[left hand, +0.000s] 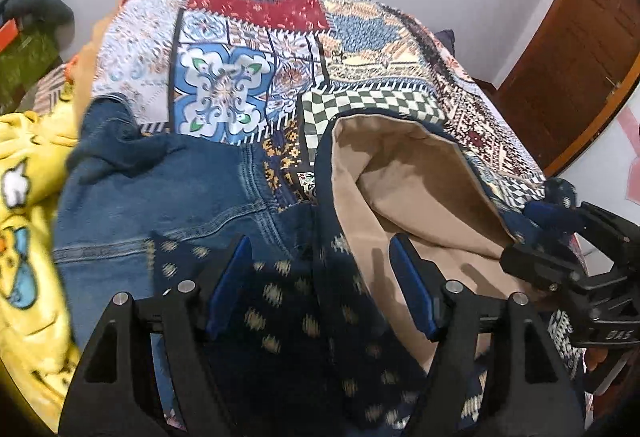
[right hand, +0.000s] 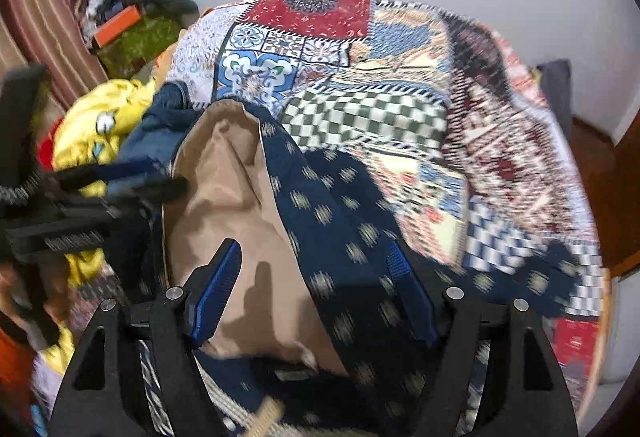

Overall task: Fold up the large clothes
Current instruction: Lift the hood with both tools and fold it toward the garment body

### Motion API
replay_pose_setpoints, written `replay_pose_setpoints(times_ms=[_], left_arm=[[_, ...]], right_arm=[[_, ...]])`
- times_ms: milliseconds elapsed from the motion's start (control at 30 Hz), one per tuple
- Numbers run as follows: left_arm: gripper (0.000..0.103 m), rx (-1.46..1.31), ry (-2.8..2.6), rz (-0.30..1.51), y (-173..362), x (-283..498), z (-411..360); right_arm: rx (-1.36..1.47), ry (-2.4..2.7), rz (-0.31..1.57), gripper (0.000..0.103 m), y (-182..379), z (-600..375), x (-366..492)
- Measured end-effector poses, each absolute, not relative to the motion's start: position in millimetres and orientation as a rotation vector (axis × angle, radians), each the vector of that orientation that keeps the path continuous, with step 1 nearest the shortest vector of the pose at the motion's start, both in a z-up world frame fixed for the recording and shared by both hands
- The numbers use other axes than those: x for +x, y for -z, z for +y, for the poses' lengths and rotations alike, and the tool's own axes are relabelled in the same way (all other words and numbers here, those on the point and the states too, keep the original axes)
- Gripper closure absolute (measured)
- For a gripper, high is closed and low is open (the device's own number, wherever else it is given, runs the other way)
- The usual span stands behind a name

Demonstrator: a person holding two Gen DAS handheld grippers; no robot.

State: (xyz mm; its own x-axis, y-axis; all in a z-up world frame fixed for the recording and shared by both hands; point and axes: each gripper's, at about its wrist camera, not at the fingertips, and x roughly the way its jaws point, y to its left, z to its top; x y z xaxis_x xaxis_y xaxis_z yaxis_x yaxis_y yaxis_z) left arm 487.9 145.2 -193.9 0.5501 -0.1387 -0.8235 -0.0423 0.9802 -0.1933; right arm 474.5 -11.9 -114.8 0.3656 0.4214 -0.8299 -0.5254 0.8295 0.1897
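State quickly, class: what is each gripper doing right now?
Left gripper: open, holding nothing, above the navy patterned garment.
Right gripper: open, holding nothing, above the same garment.

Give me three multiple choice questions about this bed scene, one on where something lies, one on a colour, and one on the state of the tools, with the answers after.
1. Where do the blue denim jeans lie relative to the dark navy patterned garment with tan lining in the left wrist view?
A. To its left
B. To its right
C. Under the bed

2. What colour is the lining of the navy garment?
A. Red
B. Tan
C. Green

3. How do the left tool and right tool stand?
A. Both shut on the jeans
B. Left shut, right open
C. Both open, pinching nothing

Answers:
1 A, the jeans sit left of the garment on the patchwork bedspread.
2 B, the turned-back inside shows tan.
3 C, the blue pads of each tool stand wide apart with cloth lying loose beneath them.
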Motion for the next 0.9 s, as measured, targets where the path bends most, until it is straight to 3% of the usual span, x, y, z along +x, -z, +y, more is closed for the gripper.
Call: replay_pose_setpoints(times_ms=[67,200,233,300,367,467,733,900], left_arm=[[0.035,-0.177,0.051,0.992,201,495,141],[0.057,-0.124,0.054,0.985,208,505,129],[0.065,-0.107,0.054,0.973,207,505,125],[0.093,-0.086,0.072,0.956,203,504,120],[0.096,-0.062,0.083,0.919,191,496,114],[0.096,-0.048,0.128,0.867,168,480,105],[0.097,0.043,0.290,0.742,92,403,62],[0.097,0.092,0.337,0.784,94,363,40]], right_arm=[[-0.122,-0.606,1.035,0.033,120,-8,485],[-0.145,-0.602,1.093,0.064,136,-2,502],[-0.140,-0.608,1.104,0.069,140,-2,504],[-0.132,-0.603,1.100,0.084,141,-6,504],[-0.105,-0.615,1.082,0.092,135,-14,501],[-0.078,-0.624,1.044,0.094,117,-30,487],[-0.057,-0.653,0.913,0.095,43,-91,407],[-0.039,-0.663,0.918,0.095,31,-119,363]])
